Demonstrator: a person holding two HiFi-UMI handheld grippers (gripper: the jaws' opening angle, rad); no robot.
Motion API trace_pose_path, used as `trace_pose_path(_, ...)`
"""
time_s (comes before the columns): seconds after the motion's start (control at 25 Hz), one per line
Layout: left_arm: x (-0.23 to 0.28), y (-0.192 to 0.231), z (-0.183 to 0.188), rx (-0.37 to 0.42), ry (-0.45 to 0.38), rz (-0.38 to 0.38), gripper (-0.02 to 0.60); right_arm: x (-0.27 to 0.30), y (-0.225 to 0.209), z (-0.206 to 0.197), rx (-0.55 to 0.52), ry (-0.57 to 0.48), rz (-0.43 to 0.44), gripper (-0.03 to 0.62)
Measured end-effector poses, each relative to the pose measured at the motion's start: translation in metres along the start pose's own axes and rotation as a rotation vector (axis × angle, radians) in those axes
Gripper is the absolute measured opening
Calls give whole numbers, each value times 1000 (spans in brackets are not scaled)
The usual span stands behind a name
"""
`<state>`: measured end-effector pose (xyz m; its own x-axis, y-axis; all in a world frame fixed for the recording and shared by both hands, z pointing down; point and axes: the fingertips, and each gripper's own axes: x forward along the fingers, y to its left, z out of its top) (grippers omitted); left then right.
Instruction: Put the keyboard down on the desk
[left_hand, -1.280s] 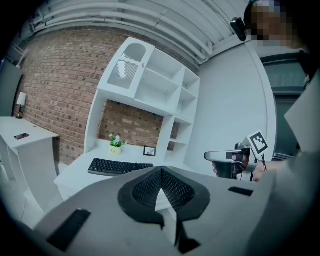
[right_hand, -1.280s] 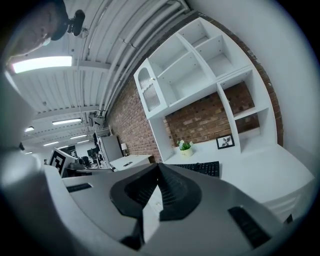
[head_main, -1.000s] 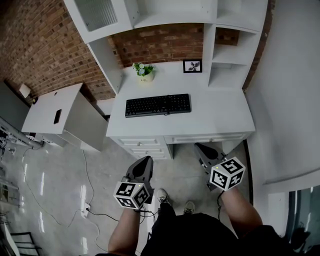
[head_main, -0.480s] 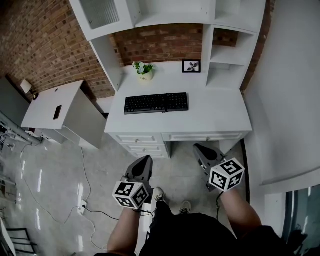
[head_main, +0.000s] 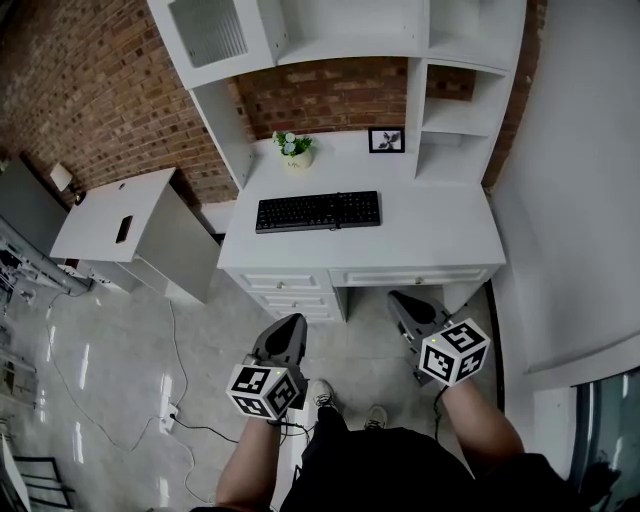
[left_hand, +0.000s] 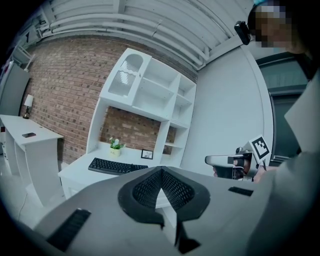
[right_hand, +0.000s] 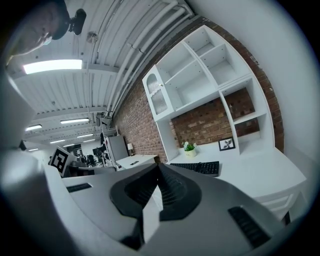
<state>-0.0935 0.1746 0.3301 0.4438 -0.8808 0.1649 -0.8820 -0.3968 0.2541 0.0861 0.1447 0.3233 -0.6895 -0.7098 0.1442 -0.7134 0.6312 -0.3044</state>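
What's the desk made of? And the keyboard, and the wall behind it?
The desk looks like white-painted wood or board: its surface is smooth, even and matte. The keyboard seems to be matte black plastic, with rows of moulded keys. The wall is bare reddish-brown brick, rough, with pale mortar lines showing.

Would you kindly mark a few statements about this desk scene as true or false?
1. The keyboard lies flat on the desk. True.
2. The left gripper grips the keyboard. False: it is shut on nothing and held short of the desk.
3. The plant stands behind the keyboard, near the wall. True.
4. The frame lies on the keyboard. False: it stands at the back of the desk, apart from the keyboard.
5. The right gripper is open. False: its jaws are together with nothing between them.
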Motion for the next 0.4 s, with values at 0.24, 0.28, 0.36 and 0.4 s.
trace_pose_path(0.24,-5,-5,2,-1,-1,-7,17,-7,6,2,-2,-1,-1,17)
trace_pose_path(0.28,-7,-6,2,-2,1,-10,17,-8,7,1,-3,1,-2,17)
trace_pose_path(0.36,-9,-7,2,-3,1,-13,17,-11,10,1,-6,3,-4,17)
trace_pose_path(0.4,-11,-8,2,-3,1,-14,17,-12,11,1,-8,2,-4,17)
